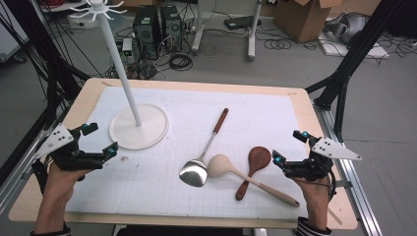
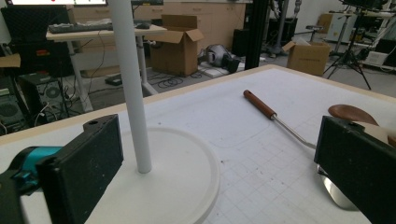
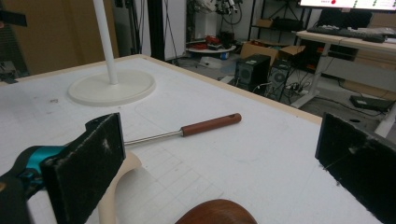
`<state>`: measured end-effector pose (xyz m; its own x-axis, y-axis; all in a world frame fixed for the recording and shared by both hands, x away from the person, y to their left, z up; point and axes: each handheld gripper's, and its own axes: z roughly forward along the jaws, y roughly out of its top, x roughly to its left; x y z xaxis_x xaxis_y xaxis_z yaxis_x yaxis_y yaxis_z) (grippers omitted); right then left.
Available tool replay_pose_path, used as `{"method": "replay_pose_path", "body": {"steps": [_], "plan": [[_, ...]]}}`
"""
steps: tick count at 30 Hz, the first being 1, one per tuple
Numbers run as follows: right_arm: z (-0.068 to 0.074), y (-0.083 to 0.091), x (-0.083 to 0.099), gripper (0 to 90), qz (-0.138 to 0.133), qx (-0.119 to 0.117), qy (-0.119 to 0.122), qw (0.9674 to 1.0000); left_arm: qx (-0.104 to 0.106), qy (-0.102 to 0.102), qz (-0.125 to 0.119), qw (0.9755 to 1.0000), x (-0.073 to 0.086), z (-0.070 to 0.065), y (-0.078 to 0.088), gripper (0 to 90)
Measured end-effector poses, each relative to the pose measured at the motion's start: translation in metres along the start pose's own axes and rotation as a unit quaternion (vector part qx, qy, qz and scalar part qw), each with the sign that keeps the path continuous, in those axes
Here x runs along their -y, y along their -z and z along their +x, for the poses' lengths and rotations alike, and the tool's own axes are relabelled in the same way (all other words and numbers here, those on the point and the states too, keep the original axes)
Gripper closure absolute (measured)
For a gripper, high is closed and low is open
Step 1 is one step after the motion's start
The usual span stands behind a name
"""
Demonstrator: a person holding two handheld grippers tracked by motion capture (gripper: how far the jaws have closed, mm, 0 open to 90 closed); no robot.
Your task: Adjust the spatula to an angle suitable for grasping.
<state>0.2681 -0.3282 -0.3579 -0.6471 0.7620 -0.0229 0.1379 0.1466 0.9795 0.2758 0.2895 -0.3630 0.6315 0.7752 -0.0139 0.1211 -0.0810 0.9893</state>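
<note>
A white hook stand (image 1: 139,127) rises from its round base at the mat's left. A metal spatula (image 1: 204,152) with a brown handle, a cream spoon (image 1: 246,177) and a wooden spoon (image 1: 253,167) lie at centre right, the cream spoon's handle crossing the wooden one. My left gripper (image 1: 101,138) hovers open just left of the stand base (image 2: 187,172), with nothing between its jaws. At the right edge, beside the wooden spoon (image 3: 217,213), my right gripper (image 1: 290,146) stands open and holds nothing. The spatula handle (image 3: 210,125) lies ahead of it.
A white gridded mat (image 1: 162,191) covers the wooden table (image 1: 322,196). Black frame posts (image 1: 344,69) flank the table. Computer towers (image 1: 157,29), cables and a cardboard box (image 1: 302,17) sit on the floor beyond the far edge.
</note>
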Motion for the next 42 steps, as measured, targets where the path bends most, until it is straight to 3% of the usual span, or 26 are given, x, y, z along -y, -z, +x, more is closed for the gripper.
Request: {"method": "replay_pose_path", "body": {"steps": [20,23,32,42], "plan": [[-0.003,0.001,0.001,0.4,-0.003,0.004,-0.004,1.0,-0.003,0.004,0.003,1.0,0.002,0.003,0.003,1.7],[-0.002,-0.001,0.002,0.3,-0.004,0.019,0.0,0.9998,0.003,0.003,0.002,1.0,0.001,0.001,0.003,1.7],[0.0,-0.001,0.0,0.4,-0.014,0.017,-0.002,0.9998,0.013,0.003,-0.003,0.9999,-0.001,0.003,0.003,1.7],[-0.003,-0.019,-0.026,0.4,0.029,-0.01,0.012,0.9995,0.017,0.002,0.001,0.9998,-0.001,0.003,0.001,1.7]]}}
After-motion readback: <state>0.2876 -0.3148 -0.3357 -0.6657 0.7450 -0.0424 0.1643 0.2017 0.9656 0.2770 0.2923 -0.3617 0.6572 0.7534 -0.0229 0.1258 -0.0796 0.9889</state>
